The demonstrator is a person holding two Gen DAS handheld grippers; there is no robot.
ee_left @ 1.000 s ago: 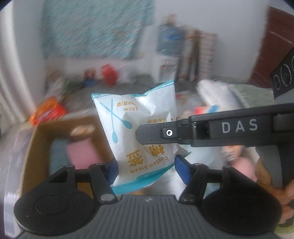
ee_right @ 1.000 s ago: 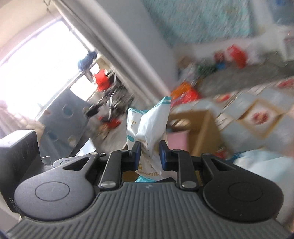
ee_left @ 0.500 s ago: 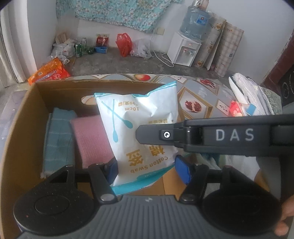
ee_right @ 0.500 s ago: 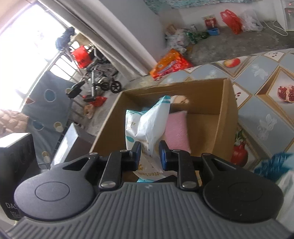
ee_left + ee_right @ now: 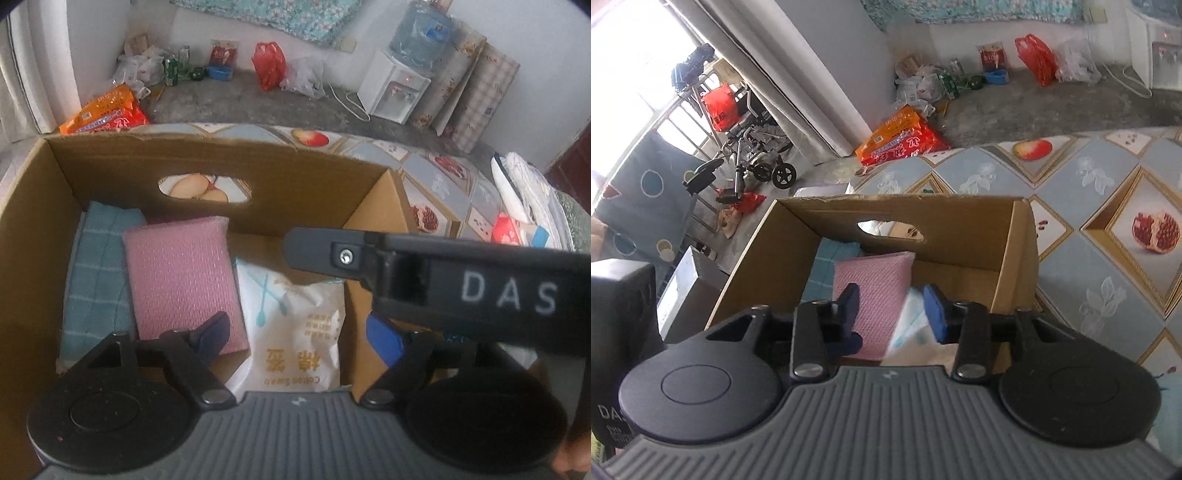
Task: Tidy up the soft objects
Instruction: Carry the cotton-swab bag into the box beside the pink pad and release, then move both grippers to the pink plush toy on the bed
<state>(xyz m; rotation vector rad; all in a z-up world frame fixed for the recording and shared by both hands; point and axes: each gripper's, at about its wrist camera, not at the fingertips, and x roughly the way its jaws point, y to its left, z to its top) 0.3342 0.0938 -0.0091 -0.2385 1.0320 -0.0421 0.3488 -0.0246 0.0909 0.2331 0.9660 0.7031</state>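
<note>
Three soft items now sit in the cardboard box (image 5: 92, 162): a teal cloth (image 5: 92, 280) at the left wall, a pink sponge pad (image 5: 181, 280) beside it, and the white cotton swab bag (image 5: 295, 332) just right of the pad, lying on the box floor.

I read the step in hand as the release of that bag. My left gripper (image 5: 295, 332) hangs over the near end of the box with its jaws opening; the bag lies below and between the blue pads (image 5: 384, 339), but neither pad presses on it. My right gripper (image 5: 892, 306) comes in from the right side (its arm crosses the left wrist view as a black bar marked DAS), and its jaws are opening too, standing at a moderate gap. In the right wrist view the bag's edge (image 5: 912, 325) shows low between the pads, apparently free of them.

Judgement: this bag is placed, and the box has bare floor left only at its right end. More soft packets (image 5: 524, 184) lie on the patterned tablecloth (image 5: 1089, 280) well to the right of the box. The next move calls for lifting both grippers straight clear of the box walls without snagging the bag, then reaching right for another item.
</note>
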